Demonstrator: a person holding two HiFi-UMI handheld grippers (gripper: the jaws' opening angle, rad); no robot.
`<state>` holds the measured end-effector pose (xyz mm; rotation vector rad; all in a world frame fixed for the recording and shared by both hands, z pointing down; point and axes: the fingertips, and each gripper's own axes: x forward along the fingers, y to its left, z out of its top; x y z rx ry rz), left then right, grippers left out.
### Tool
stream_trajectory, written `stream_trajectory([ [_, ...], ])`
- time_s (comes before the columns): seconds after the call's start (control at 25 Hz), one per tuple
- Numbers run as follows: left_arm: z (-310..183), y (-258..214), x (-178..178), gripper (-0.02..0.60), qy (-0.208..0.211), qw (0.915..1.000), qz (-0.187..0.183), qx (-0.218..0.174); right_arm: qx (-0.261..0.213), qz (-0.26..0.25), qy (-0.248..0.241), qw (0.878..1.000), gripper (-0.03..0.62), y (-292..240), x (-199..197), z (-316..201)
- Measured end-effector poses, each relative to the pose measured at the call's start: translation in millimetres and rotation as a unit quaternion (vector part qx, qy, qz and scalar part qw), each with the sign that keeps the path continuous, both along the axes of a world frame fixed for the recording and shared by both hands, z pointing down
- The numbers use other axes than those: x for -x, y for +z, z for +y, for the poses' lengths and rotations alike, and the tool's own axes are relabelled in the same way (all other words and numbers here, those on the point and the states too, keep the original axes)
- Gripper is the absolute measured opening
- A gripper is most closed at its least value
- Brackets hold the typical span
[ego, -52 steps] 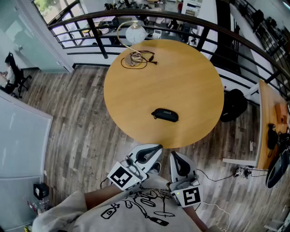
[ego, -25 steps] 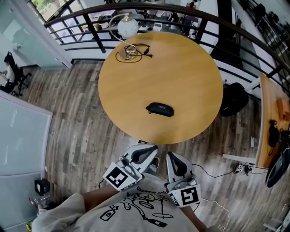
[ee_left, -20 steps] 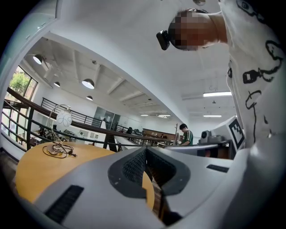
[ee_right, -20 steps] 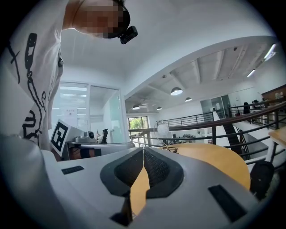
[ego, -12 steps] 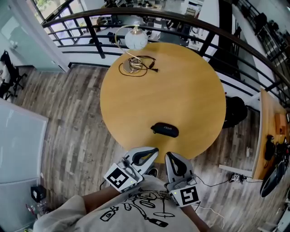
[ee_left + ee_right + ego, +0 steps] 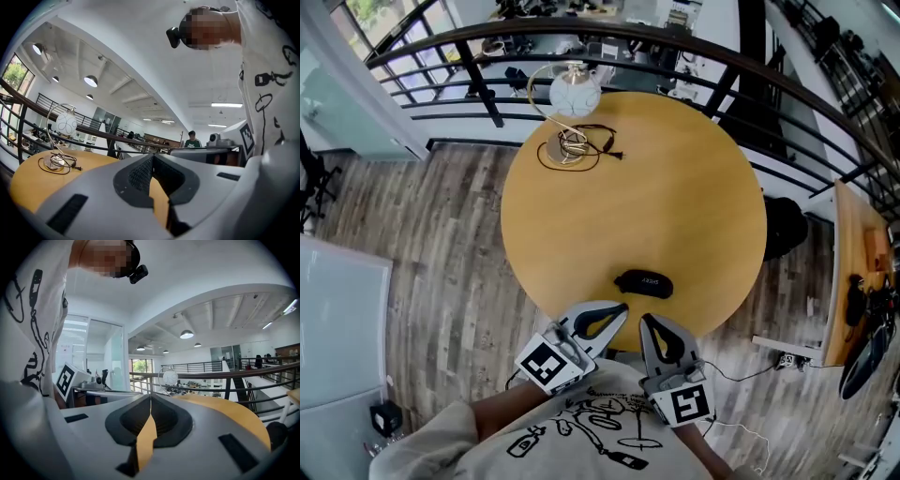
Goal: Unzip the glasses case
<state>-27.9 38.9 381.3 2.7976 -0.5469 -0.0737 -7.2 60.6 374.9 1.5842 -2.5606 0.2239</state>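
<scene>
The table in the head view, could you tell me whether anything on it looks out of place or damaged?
Nothing stands out. The glasses case lies flat near the near edge of the table, and the lamp stands at the far edge with its cord looped by its base. Nothing is spilled.

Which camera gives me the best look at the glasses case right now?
The head view: the black oval glasses case lies in full view on the round wooden table, near the person's side. Neither gripper view shows it; both look across the tabletop.
</scene>
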Motion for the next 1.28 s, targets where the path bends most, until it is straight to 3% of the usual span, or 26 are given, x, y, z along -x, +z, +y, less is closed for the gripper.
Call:
stream_trajectory([
  [0.36, -4, 9, -38, 0.006, 0.024, 0.9994, -0.023, 0.002, 0.002, 0.004, 0.023, 1.000, 0.023, 6, -45, -11],
  [0.56, -10, 41, -72, 0.006, 0.038, 0.9951, -0.091, 0.004, 0.038, 0.050, -0.018, 0.998, 0.025, 34, -90, -18],
  [0.68, -14, 70, -90, 0.006, 0.048, 0.9891, -0.139, 0.011, 0.068, 0.107, -0.051, 0.991, 0.026, 70, -113, -21],
  [0.84, -16, 126, -111, 0.006, 0.097, 0.9699, -0.221, 0.032, 0.128, 0.201, -0.095, 0.967, 0.026, 146, -137, -27],
  [1.04, -19, 206, -125, 0.006, 0.140, 0.9386, -0.311, 0.052, 0.212, 0.273, -0.171, 0.922, 0.029, 237, -146, -21],
  [1.28, -26, 266, -135, 0.006, 0.162, 0.9110, -0.372, 0.072, 0.287, 0.329, -0.223, 0.871, 0.047, 317, -152, -9],
])
